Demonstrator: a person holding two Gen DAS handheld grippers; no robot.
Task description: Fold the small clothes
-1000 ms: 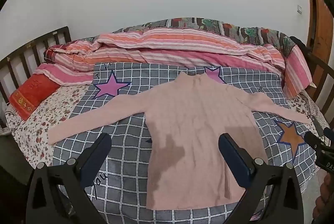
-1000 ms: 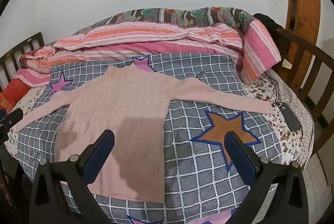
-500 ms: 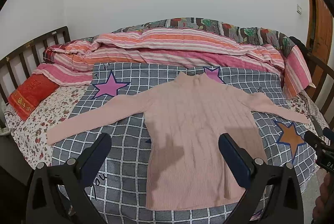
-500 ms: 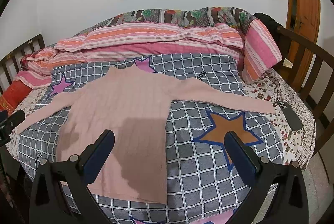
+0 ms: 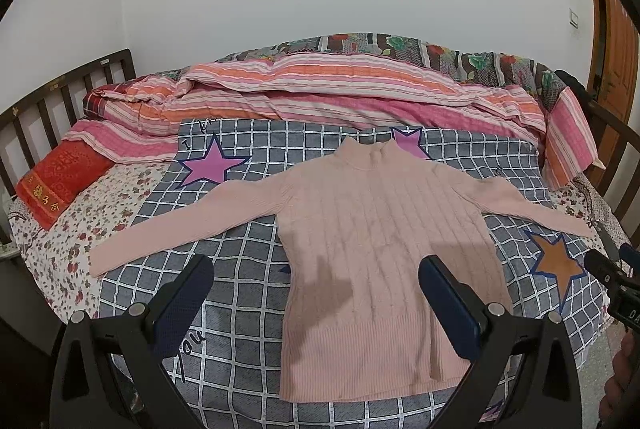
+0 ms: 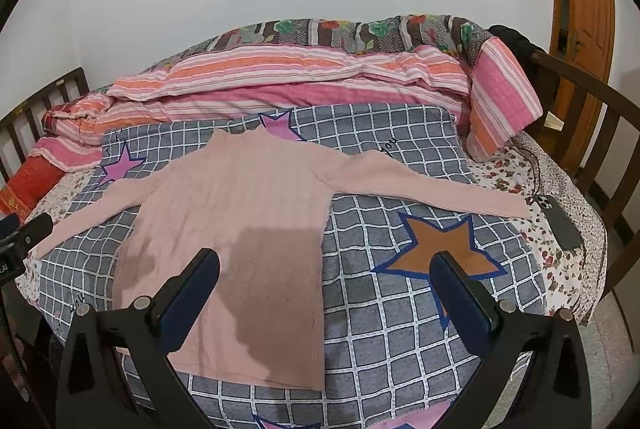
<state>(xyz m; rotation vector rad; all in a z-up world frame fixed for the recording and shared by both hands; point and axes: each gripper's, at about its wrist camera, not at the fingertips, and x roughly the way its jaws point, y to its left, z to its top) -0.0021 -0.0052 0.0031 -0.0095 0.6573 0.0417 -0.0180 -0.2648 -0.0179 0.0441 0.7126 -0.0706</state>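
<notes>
Pink ribbed knit sweater (image 5: 384, 241) lies flat and face-up on a grey checked blanket with star patches (image 6: 400, 309), ahead of both grippers, with sleeves spread wide and nothing folded yet. Left gripper (image 5: 316, 281) hovers over the hem end with jaws wide apart and empty; its right finger sits above the sweater's lower body, its left finger above bare blanket. Right gripper (image 6: 326, 275), equally open and empty, hangs over the hem's right corner and the orange star beyond it. Best start is probably a sleeve: each gripper reaches outward to its own cuff, pinches only the knit and not the blanket beneath, then carries it across the body. Dark smartphone (image 6: 558, 223) lies just past the right cuff and should be avoided. Striped pink quilt (image 5: 340, 89) is bunched far ahead.
</notes>
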